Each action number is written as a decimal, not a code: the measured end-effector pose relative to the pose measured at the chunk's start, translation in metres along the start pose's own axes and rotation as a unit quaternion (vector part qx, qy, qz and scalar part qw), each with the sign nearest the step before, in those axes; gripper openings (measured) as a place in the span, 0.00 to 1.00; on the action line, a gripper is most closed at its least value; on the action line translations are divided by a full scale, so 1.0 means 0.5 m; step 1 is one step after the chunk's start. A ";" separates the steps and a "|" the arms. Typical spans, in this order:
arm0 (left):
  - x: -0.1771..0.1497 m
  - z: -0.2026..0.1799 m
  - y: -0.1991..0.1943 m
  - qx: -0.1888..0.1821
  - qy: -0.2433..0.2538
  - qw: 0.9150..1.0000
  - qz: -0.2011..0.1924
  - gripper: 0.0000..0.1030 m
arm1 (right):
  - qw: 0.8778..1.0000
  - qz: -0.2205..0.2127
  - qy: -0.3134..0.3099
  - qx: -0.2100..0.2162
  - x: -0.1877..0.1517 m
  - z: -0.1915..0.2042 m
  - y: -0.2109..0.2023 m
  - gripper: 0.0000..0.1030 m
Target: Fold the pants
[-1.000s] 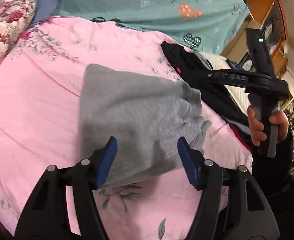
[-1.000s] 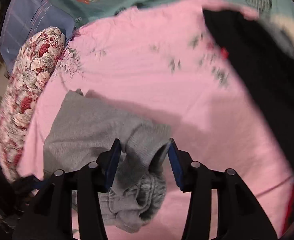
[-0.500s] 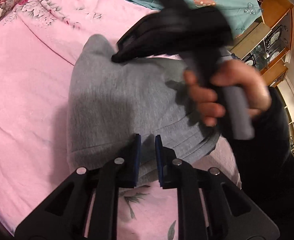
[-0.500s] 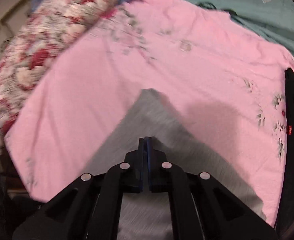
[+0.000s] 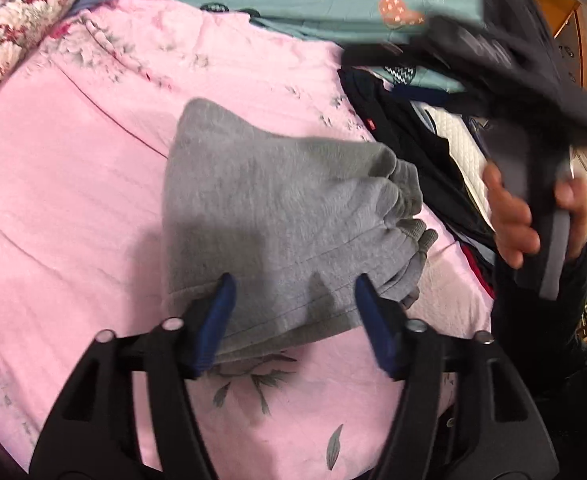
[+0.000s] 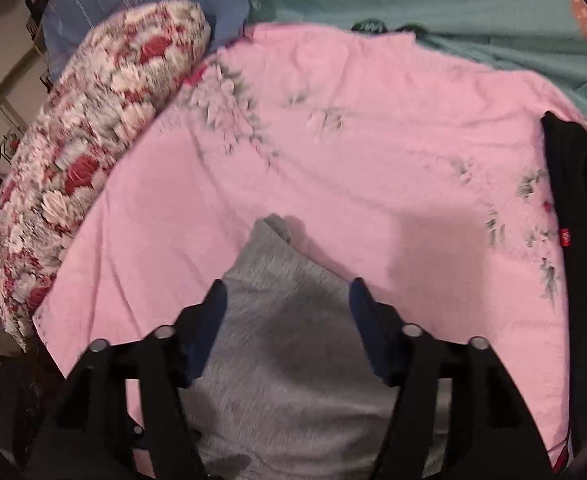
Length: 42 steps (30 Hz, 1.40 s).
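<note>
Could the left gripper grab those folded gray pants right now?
Probably yes: the left gripper hangs just over the gray pants' near edge on the pink sheet, jaws opening, nothing between.

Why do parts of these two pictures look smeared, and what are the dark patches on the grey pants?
Left wrist view: the right tool and hand are motion-blurred; the left tool shadows the grey pants. Right wrist view: the floral pillow is smeared, fisheye bends the pink sheet.
</note>
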<state>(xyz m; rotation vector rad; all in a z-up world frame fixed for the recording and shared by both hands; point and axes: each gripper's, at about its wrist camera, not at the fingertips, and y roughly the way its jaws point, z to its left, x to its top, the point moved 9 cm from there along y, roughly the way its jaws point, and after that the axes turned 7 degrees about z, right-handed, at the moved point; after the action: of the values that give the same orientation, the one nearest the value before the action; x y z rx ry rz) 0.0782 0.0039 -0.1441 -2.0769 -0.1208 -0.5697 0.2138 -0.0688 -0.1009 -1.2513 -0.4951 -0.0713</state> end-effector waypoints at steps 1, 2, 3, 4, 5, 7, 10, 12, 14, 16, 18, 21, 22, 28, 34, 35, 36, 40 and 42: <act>0.002 0.007 -0.016 0.000 -0.004 1.000 -0.008 0.77 | 1.000 -0.028 0.001 -0.013 -0.012 -0.011 -0.043 0.88; 0.004 0.018 -0.034 0.002 -0.012 1.000 -0.018 0.80 | 0.999 -0.045 0.001 -0.025 -0.025 -0.020 -0.070 0.96; 0.007 0.027 -0.045 0.005 -0.019 1.000 -0.023 0.83 | 0.997 -0.066 0.003 -0.042 -0.050 -0.037 -0.106 0.96; 0.007 0.040 -0.058 0.012 -0.030 0.999 -0.029 0.84 | 0.995 -0.082 0.007 -0.061 -0.080 -0.057 -0.134 0.96; 0.009 0.055 -0.064 0.018 -0.042 0.999 -0.031 0.84 | 0.993 -0.089 0.013 -0.075 -0.091 -0.063 -0.139 0.96; 0.017 0.097 -0.068 0.019 -0.076 0.997 -0.024 0.84 | 0.989 -0.104 0.043 -0.101 -0.154 -0.112 -0.164 0.96; 0.041 0.141 -0.032 -0.011 -0.129 0.991 0.014 0.84 | 0.982 -0.105 0.121 -0.096 -0.263 -0.198 -0.180 0.96; 0.052 0.155 0.014 -0.033 -0.142 0.988 0.050 0.84 | 0.977 -0.094 0.180 -0.059 -0.327 -0.241 -0.172 0.96; 0.065 0.159 0.061 -0.047 -0.139 0.986 0.083 0.84 | 0.973 -0.075 0.217 -0.005 -0.369 -0.247 -0.149 0.96; 0.072 0.158 0.111 -0.067 -0.143 0.980 0.118 0.84 | 0.971 -0.052 0.230 0.045 -0.391 -0.234 -0.122 0.96; 0.071 0.146 0.151 -0.109 -0.145 0.973 0.144 0.84 | 0.970 -0.045 0.230 0.066 -0.398 -0.214 -0.105 0.96; 0.074 0.128 0.168 -0.136 -0.135 0.972 0.135 0.92 | 0.971 -0.043 0.219 0.081 -0.392 -0.186 -0.091 0.96; 0.073 0.122 0.168 -0.141 -0.126 0.973 0.129 0.94 | 0.971 -0.043 0.219 0.082 -0.387 -0.183 -0.086 0.96; 0.074 0.125 0.169 -0.187 -0.136 0.967 0.109 0.95 | 0.969 -0.045 0.233 0.070 -0.308 -0.192 -0.041 0.96; 0.061 0.114 0.161 -0.193 -0.130 0.966 0.113 0.95 | 0.961 0.026 0.263 0.075 -0.302 -0.206 0.050 0.96; 0.060 0.111 0.159 -0.197 -0.128 0.965 0.114 0.95 | 0.956 0.041 0.272 0.098 -0.310 -0.200 0.067 0.96; 0.059 0.107 0.157 -0.200 -0.125 0.965 0.114 0.95 | 0.946 0.053 0.290 0.134 -0.320 -0.193 0.080 0.97; 0.059 0.101 0.171 -0.194 -0.121 0.966 0.120 0.93 | 0.946 0.047 0.273 0.168 -0.321 -0.168 0.071 0.97; 0.060 0.102 0.171 -0.180 -0.116 0.970 0.117 0.88 | 0.945 0.045 0.274 0.175 -0.318 -0.170 0.079 0.97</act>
<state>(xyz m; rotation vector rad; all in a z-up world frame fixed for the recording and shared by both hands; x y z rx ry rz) 0.1484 -0.0050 -0.2203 -2.4631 0.1015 -0.2118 0.1117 -0.1683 -0.2182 -0.8510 0.0366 -0.2378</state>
